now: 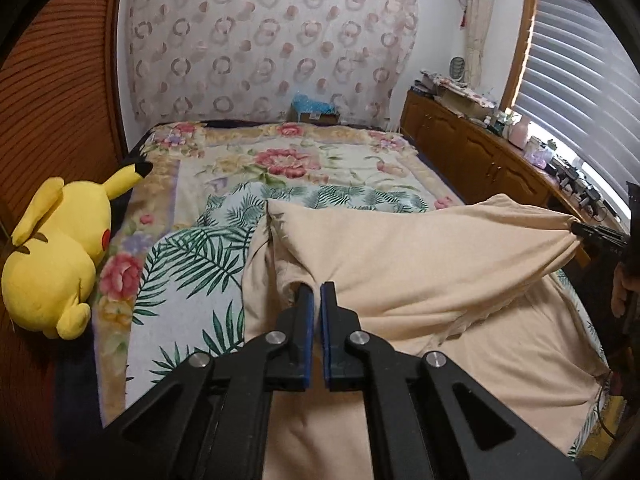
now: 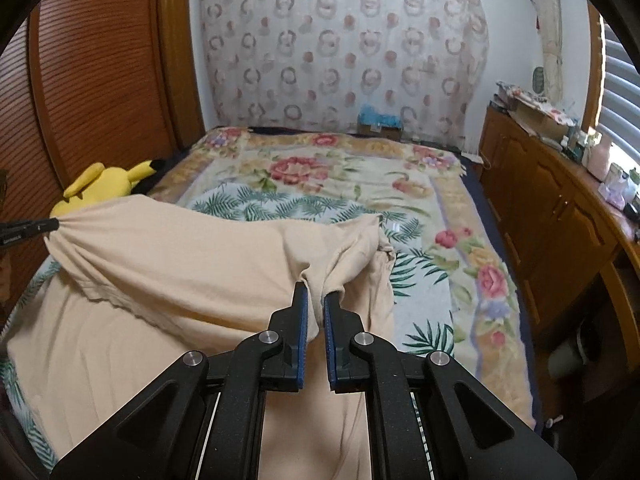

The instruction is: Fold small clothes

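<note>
My left gripper [image 1: 317, 286] and right gripper [image 2: 316, 288] each pinch shut on 1 bunched edge of the soft, light beige garment [image 1: 420, 264], sagging between my fingers.

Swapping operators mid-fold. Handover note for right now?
Left gripper: shut on the beige garment, pinching one edge.
Right gripper: shut on the same garment's other side, cloth bunched between the fingers.
Garment: pinched parts lifted and stretched between the grippers, the rest lying on the palm-print sheet on the bed.
Done: both grips taken.
Left: make the fold, lay it flat, release.
</note>
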Available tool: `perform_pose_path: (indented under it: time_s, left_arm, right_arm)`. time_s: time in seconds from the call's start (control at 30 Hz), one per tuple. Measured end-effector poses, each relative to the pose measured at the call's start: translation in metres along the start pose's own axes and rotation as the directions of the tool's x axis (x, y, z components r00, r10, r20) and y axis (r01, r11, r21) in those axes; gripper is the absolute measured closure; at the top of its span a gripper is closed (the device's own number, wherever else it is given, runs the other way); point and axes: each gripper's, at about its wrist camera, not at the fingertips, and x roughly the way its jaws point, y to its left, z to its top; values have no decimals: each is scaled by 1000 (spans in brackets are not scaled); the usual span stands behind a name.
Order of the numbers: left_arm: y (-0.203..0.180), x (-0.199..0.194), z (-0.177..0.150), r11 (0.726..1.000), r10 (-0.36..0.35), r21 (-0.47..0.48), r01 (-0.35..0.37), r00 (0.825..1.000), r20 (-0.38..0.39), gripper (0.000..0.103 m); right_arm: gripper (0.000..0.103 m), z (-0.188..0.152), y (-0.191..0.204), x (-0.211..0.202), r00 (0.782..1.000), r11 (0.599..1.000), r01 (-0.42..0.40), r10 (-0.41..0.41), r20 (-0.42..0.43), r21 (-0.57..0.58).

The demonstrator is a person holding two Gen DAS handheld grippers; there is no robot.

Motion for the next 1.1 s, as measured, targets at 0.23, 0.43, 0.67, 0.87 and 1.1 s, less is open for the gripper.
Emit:
perform_pose_path:
  time_s: [0.23,0.43,0.67,0.87,1.1]
  left_arm:
    - [-12,-40,-11,1000,-9,10,9,998,55,102]
    - [-16,-69,-35,1000,-2,14,1,997,80,102]
    - [-21,-88,-71,1000,7,15,-8,996,88,102]
    - [-23,-104,-96,1000,12,8,-13,996,92,102]
    - [-27,-137,-113,1000,26,6,-26,993,116,102]
  right_arm:
    - [98,-2,10,-36,999,1000,-17,18,42,-17]
    - [98,-18,19,-72,997,999,-28,30,68,-33]
    - [98,-57,32,-100,997,998,-31,34,63,-49]
    - [98,-85,43,-119,998,998,-29,32,56,-51]
    - [98,-98,52,-155,996,997,-15,22,89,-73]
